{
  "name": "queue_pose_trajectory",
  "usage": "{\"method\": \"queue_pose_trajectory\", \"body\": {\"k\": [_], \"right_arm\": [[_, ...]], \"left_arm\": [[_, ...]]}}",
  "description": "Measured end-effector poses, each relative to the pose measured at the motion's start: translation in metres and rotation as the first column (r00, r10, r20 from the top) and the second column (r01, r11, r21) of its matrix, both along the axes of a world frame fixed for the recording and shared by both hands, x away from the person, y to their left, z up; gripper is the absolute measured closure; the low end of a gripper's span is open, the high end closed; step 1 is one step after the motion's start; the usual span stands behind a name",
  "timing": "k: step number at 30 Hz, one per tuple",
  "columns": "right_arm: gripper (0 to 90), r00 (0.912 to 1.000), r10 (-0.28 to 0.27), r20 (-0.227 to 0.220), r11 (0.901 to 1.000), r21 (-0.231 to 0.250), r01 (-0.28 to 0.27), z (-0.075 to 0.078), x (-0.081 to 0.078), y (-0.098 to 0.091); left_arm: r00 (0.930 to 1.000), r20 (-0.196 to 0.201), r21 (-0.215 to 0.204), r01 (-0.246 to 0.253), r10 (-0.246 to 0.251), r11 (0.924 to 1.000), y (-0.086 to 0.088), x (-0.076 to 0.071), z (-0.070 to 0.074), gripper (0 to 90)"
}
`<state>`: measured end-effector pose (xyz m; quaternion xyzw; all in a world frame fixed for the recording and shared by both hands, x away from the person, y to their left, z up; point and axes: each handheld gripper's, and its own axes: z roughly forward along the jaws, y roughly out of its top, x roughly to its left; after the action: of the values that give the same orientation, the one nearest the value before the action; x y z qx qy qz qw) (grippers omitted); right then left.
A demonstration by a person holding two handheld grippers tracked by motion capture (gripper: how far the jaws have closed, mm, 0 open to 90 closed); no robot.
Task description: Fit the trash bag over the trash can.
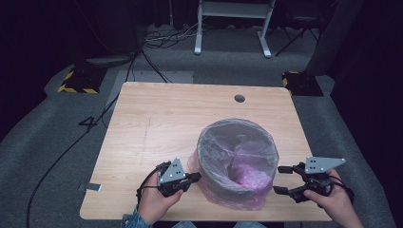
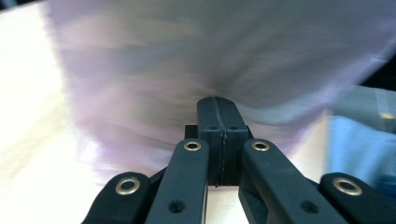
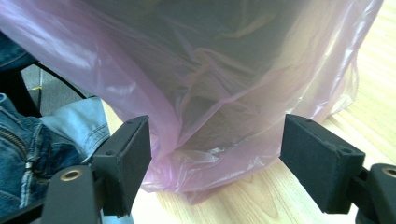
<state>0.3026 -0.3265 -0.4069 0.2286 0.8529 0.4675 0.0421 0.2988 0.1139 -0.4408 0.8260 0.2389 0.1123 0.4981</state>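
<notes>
Black jaws of the left gripper (image 2: 218, 122) sit pressed together in its own view, tips right at the pink bag (image 2: 187, 70); whether film is pinched between them can't be told, the bag is blurred there. High view shows what that close-up doesn't: one bin (image 1: 237, 159), grey, lined w/ the bag (image 1: 247, 161), standing on the near-right part of the table (image 1: 157, 118), bag skirt spilling over the rim down to the wood. Left gripper (image 1: 194, 178) is at the bin's left side, right gripper (image 1: 280, 179) just beside its right side. Right gripper view adds detail: right gripper (image 3: 215, 163) w/ pads released, spread wide, nothing clamped, bag (image 3: 210, 93) hem hanging crumpled ahead of them, denim sleeve (image 3: 28, 135) at left. Count: 2 grippers, 2 hands, 1 bin, 1 bag, 1 table.
</notes>
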Motion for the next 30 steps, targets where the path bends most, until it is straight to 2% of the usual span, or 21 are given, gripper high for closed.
{"method": "queue_pose_trajectory", "body": {"k": [4, 5, 8, 9, 12, 15, 16, 17, 18, 20, 21, 22, 24, 26, 28, 30], "right_arm": [[24.6, 0.9997, 0.001, 0.024, 0.9997, 0.024, -0.002, 0.010, 0.000, -0.007], [24.6, 0.9994, -0.001, 0.034, 0.9999, 0.017, 0.001, 0.012, 0.001, -0.008], [24.0, 0.9981, -0.024, 0.058, 0.9997, -0.002, 0.024, 0.014, 0.009, -0.008], [23.7, 0.9980, -0.025, 0.059, 0.9997, -0.006, 0.025, 0.012, 0.012, -0.008], [20.7, 0.9985, -0.024, 0.049, 0.9996, -0.012, 0.024, 0.001, 0.028, 0.000], [20.7, 0.9991, 0.014, 0.040, 0.9999, -0.008, -0.014, -0.008, 0.036, 0.013], [22.0, 0.9987, 0.030, 0.042, 0.9995, -0.005, -0.030, -0.010, 0.038, 0.017], [32.7, 0.9981, 0.048, 0.039, 0.9988, -0.004, -0.048, -0.012, 0.039, 0.020], [55.9, 0.9950, 0.096, 0.030, 0.9953, -0.015, -0.095, -0.012, 0.038, 0.021], [74.9, 0.9895, 0.144, 0.013, 0.9896, 0.002, -0.144, -0.010, 0.033, 0.022], [84.8, 0.9857, 0.167, 0.020, 0.9859, 0.001, -0.167, -0.008, 0.028, 0.023], [89.2, 0.9798, 0.199, 0.020, 0.9800, 0.005, -0.199, -0.007, 0.021, 0.026], [90.0, 0.9683, 0.249, 0.018, 0.9680, 0.025, -0.250, -0.007, 0.011, 0.032], [90.0, 0.9554, 0.295, 0.018, 0.9552, 0.023, -0.295, -0.006, -0.002, 0.042], [90.0, 0.9366, 0.350, 0.016, 0.9359, 0.036, -0.350, -0.006, -0.014, 0.056], [88.6, 0.9242, 0.382, 0.018, 0.9237, 0.029, -0.382, -0.006, -0.022, 0.066]], "left_arm": [[0.9970, 0.008, 0.000, -0.077, 0.077, 0.9970, 0.009, 0.020, 0.003, 90.0], [0.9969, 0.008, -0.009, -0.078, 0.078, 0.9969, 0.009, 0.022, 0.004, 90.0], [0.9995, 0.001, -0.020, -0.030, 0.030, 0.9993, 0.007, 0.019, 0.005, 90.0], [0.9998, -0.006, -0.022, -0.019, 0.019, 0.9996, 0.005, 0.016, 0.004, 86.1], [0.9999, -0.001, -0.006, -0.016, 0.016, 0.9999, 0.005, 0.007, -0.001, 62.9], [1.0000, -0.005, -0.017, -0.006, 0.006, 0.9998, 0.007, -0.001, -0.004, 45.5], [0.9999, -0.013, -0.019, 0.004, -0.004, 0.9998, 0.007, -0.005, -0.006, 40.2], [0.9996, -0.015, -0.009, 0.023, -0.024, 0.9997, 0.006, -0.009, -0.007, 35.7], [0.9994, -0.018, -0.003, 0.030, -0.030, 0.9995, 0.005, -0.012, -0.007, 32.4], [0.9990, -0.011, 0.013, 0.042, -0.042, 0.9990, 0.003, -0.019, -0.008, 28.1], [0.9990, -0.004, 0.012, 0.045, -0.045, 0.9989, 0.002, -0.022, -0.007, 26.7], [0.9989, -0.002, 0.007, 0.047, -0.047, 0.9989, 0.002, -0.023, -0.006, 25.6], [0.9988, 0.003, -0.009, 0.048, -0.048, 0.9988, 0.000, -0.024, -0.004, 23.6], [0.9986, 0.016, -0.013, 0.051, -0.050, 0.9986, -0.001, -0.024, -0.002, 22.7], [0.9980, 0.023, -0.014, 0.059, -0.058, 0.9982, -0.002, -0.025, 0.000, 21.9], [0.9978, 0.023, -0.020, 0.062, -0.062, 0.9979, -0.003, -0.026, 0.000, 21.4]]}}
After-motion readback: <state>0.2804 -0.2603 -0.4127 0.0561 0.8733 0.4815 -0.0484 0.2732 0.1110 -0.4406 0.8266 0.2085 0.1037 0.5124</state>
